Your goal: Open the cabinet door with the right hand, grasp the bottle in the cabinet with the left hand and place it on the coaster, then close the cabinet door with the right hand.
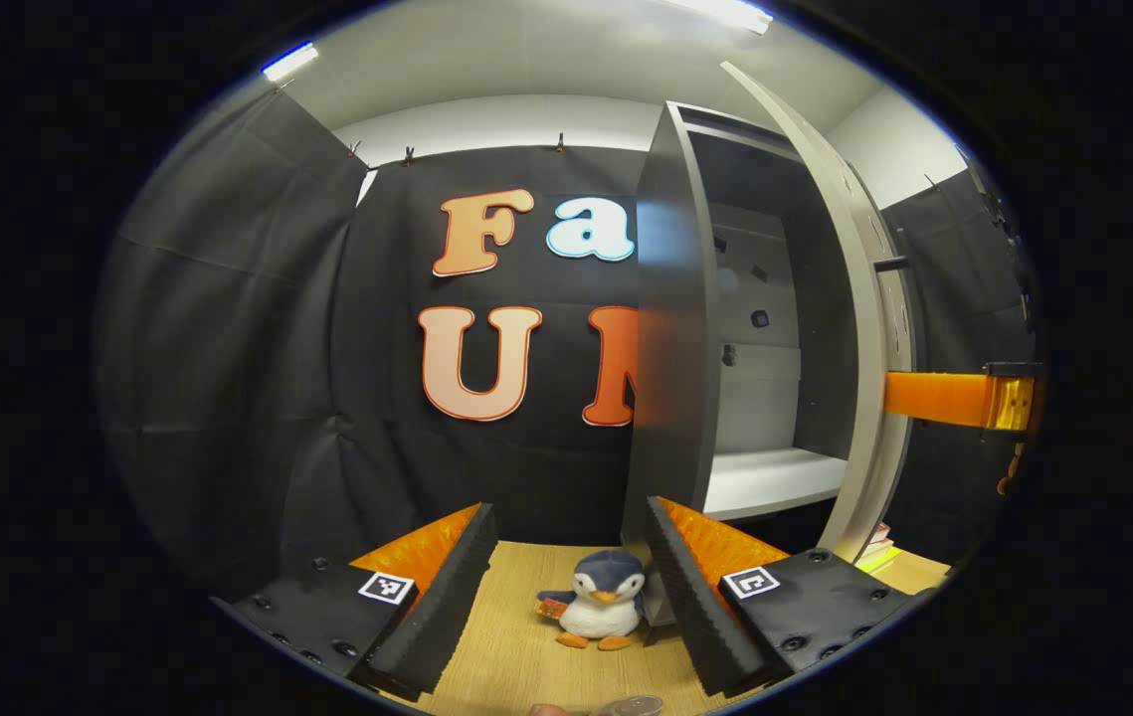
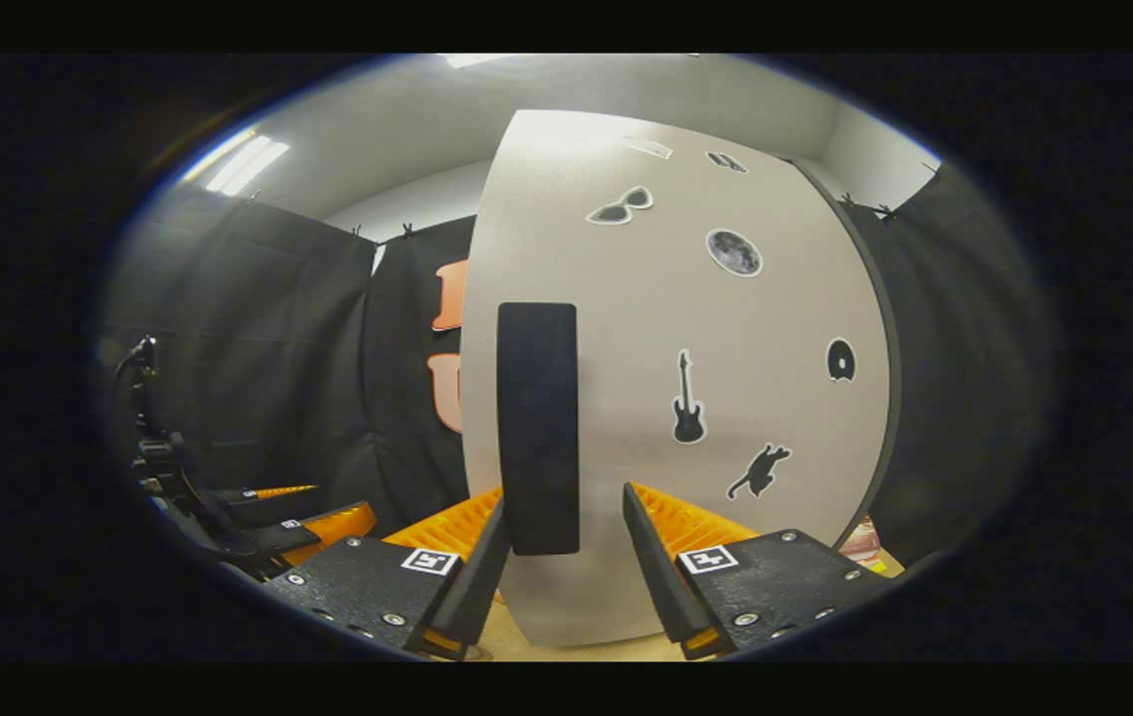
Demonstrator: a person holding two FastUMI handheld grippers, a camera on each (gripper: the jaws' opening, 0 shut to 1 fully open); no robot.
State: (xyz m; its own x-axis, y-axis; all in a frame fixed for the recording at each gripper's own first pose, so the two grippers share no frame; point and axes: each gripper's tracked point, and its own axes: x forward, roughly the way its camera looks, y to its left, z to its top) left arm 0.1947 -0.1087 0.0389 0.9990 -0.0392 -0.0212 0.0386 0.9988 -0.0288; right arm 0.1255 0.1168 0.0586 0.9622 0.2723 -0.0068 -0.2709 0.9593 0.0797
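While the right gripper straddles the one door handle, jaws apart, the left gripper gapes above one plush penguin.

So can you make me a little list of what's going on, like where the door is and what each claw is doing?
cabinet door: open, swung out from the cabinet
door handle: dark bar between the right claw's fingers; a gap shows on its right side
left claw: open, empty, over the wooden table
toy penguin: sitting on the table by the cabinet
cabinet shelf: bare where it can be seen
bottle: cannot tell where
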